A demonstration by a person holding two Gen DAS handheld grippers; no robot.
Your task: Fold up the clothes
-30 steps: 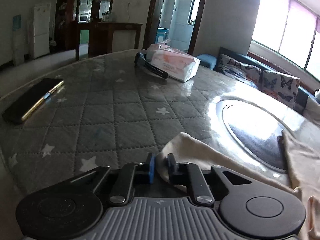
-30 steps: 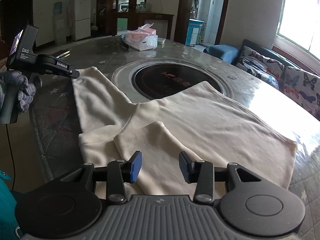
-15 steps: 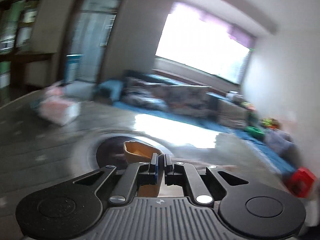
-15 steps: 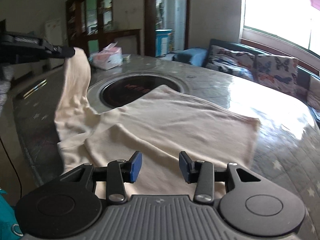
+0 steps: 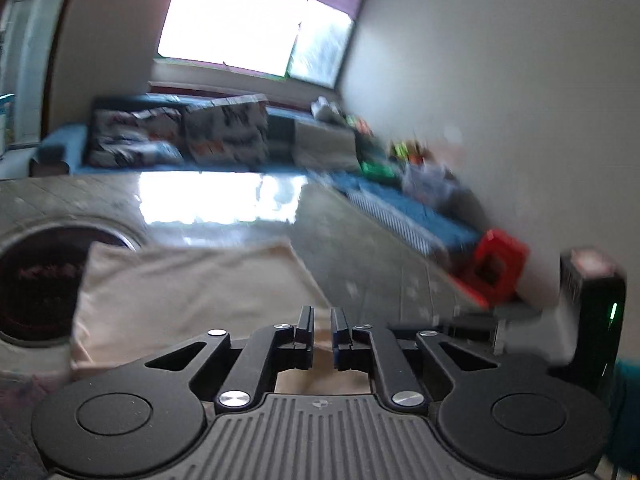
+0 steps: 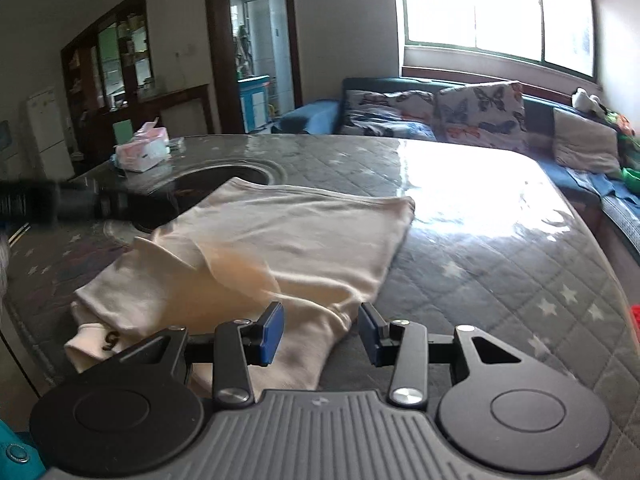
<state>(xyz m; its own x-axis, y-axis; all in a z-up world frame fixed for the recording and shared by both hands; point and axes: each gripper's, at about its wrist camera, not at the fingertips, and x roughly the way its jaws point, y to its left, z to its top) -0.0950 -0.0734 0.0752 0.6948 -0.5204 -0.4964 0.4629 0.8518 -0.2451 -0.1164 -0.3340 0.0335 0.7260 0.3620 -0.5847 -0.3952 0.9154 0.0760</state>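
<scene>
Cream shirt (image 6: 288, 240) between nearly closed left gripper (image 5: 322, 330) fingers; right gripper (image 6: 320, 334) fingers spread, empty.

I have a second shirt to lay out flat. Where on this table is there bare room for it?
Free: the quilted table top right of the cream shirt, out to the sofa-side edge. Crowded: the left, where the shirt overlaps the round inset, with the tissue box behind. The right gripper hovers open at the shirt's near edge.
</scene>
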